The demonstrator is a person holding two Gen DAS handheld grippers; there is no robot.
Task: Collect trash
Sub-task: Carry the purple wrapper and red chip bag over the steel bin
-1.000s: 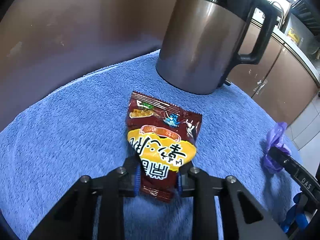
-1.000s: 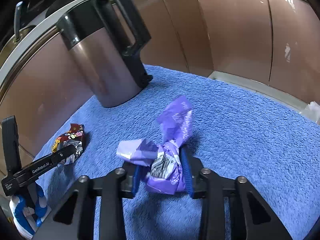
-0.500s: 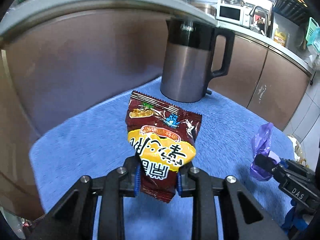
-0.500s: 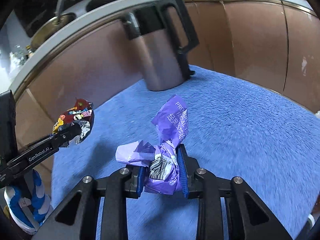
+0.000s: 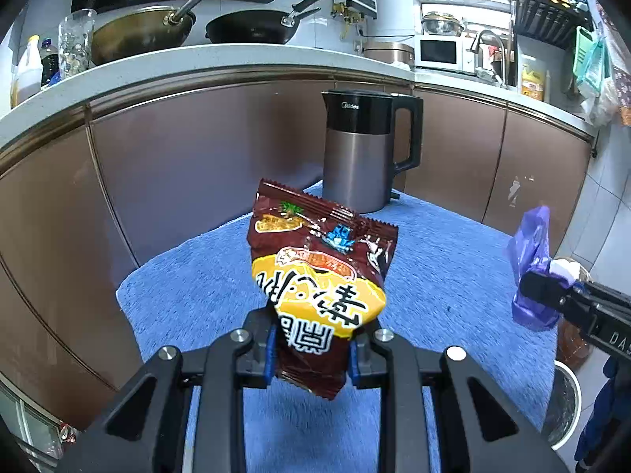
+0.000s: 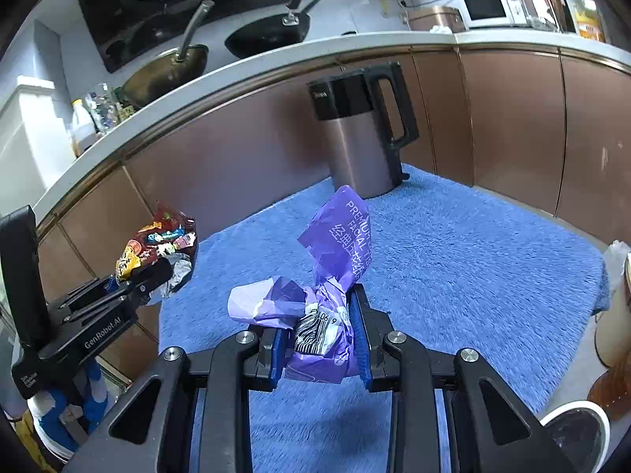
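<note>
My left gripper (image 5: 310,349) is shut on a brown and yellow snack packet (image 5: 321,276), which hangs in the air above the blue towel (image 5: 441,260). The right wrist view shows that packet (image 6: 157,244) at the left, held by the left gripper (image 6: 154,276). My right gripper (image 6: 319,339) is shut on a crumpled purple tissue wrapper (image 6: 335,272) with a barcode, also lifted off the towel (image 6: 453,260). In the left wrist view the purple wrapper (image 5: 532,268) appears at the right edge in the right gripper (image 5: 544,291).
A steel and black kettle (image 5: 363,153) stands at the towel's far edge, against brown cabinet fronts (image 5: 197,165). Pans (image 5: 252,31) and a microwave (image 5: 441,53) sit on the counter above. A white-rimmed bin (image 6: 579,429) lies low at the right, seen too as the bin (image 5: 564,406).
Both grippers have risen and drawn back from the towel with their trash held. The kettle looks smaller and farther, and the counter with its pans has come into view.
</note>
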